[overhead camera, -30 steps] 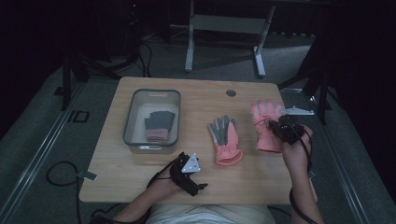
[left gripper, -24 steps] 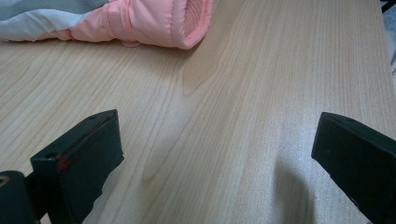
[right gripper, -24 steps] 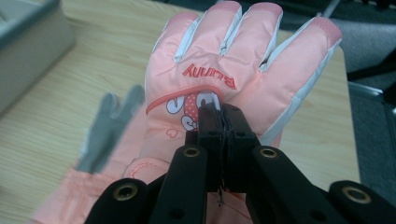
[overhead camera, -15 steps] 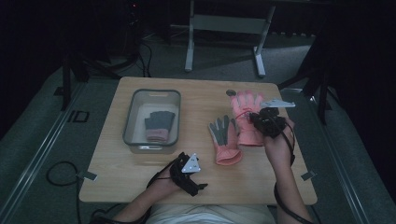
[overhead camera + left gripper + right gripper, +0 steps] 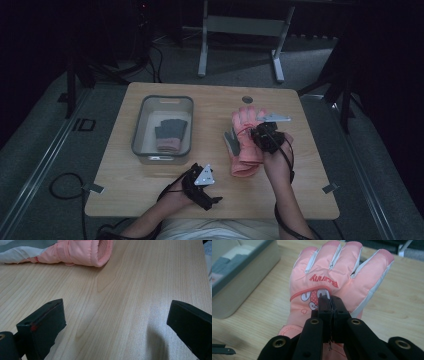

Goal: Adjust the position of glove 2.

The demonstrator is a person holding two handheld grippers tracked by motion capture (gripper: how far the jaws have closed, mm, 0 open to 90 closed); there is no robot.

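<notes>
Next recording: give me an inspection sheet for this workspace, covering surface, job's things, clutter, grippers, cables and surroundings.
Surface: light wooden table, with a round hole near its far edge.
Job's things: pink glove pinched by the right gripper and overlapping a second pink glove lying palm up; grey bin holding a dark glove.
Clutter: nothing seen.
Grippers: right gripper shut on the pink glove's back; left gripper open, at the near edge, nothing between its jaws.
Cables: one on the floor at the near left; more behind the table.
Surroundings: dim room, metal stand beyond the table.
</notes>
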